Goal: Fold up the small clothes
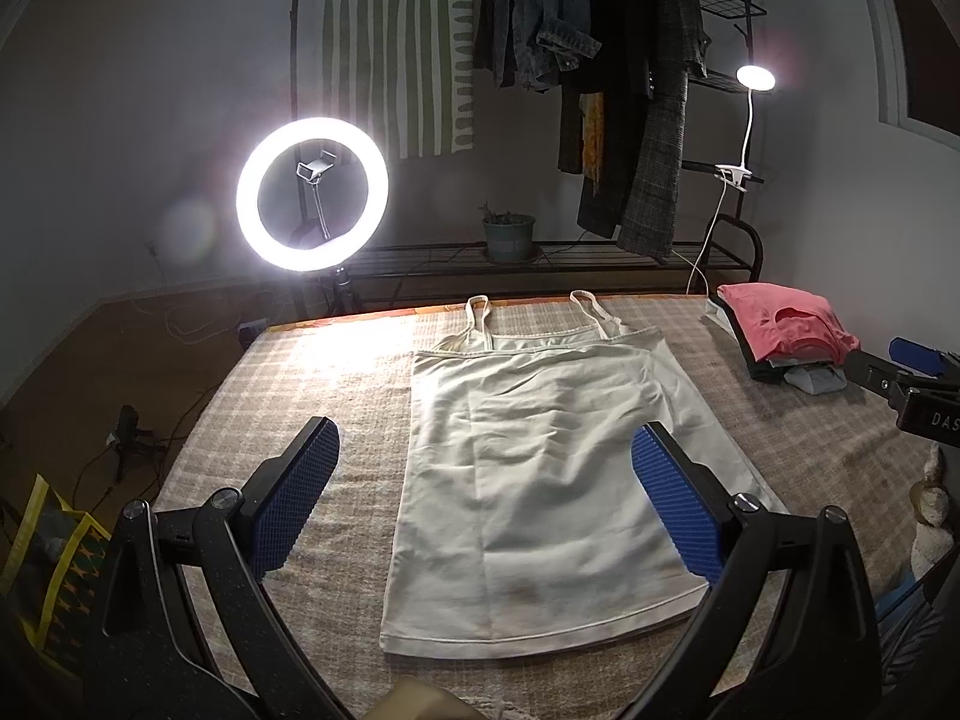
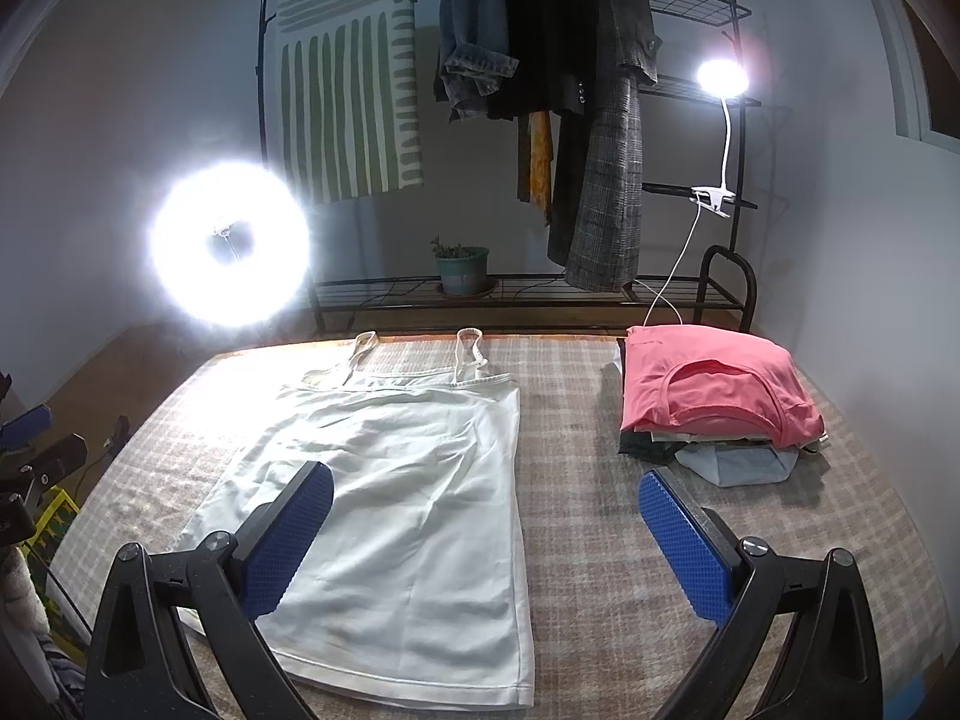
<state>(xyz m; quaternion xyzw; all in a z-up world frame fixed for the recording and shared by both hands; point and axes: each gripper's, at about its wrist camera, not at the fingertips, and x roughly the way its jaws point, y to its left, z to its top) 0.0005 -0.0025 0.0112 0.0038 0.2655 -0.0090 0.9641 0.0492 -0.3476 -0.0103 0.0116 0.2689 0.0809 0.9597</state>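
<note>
A white camisole (image 1: pixel 534 480) lies spread flat on the checked table cover (image 1: pixel 288 372), straps at the far edge, hem near me. It also shows in the right wrist view (image 2: pixel 408 516). My left gripper (image 1: pixel 486 450) is open and empty, held above the camisole's lower half with its fingers astride the left part. My right gripper (image 2: pixel 486 492) is open and empty, above the camisole's right edge; its left finger (image 2: pixel 288 534) is over the cloth. The right gripper also shows at the right edge of the left wrist view (image 1: pixel 918 384).
A stack of folded clothes topped by a pink shirt (image 2: pixel 714 396) sits at the far right of the table (image 1: pixel 786 324). A bright ring light (image 1: pixel 312 192) stands at the far left. A clothes rack (image 2: pixel 570 120), clip lamp (image 2: pixel 720 84) and potted plant (image 2: pixel 462 267) stand behind.
</note>
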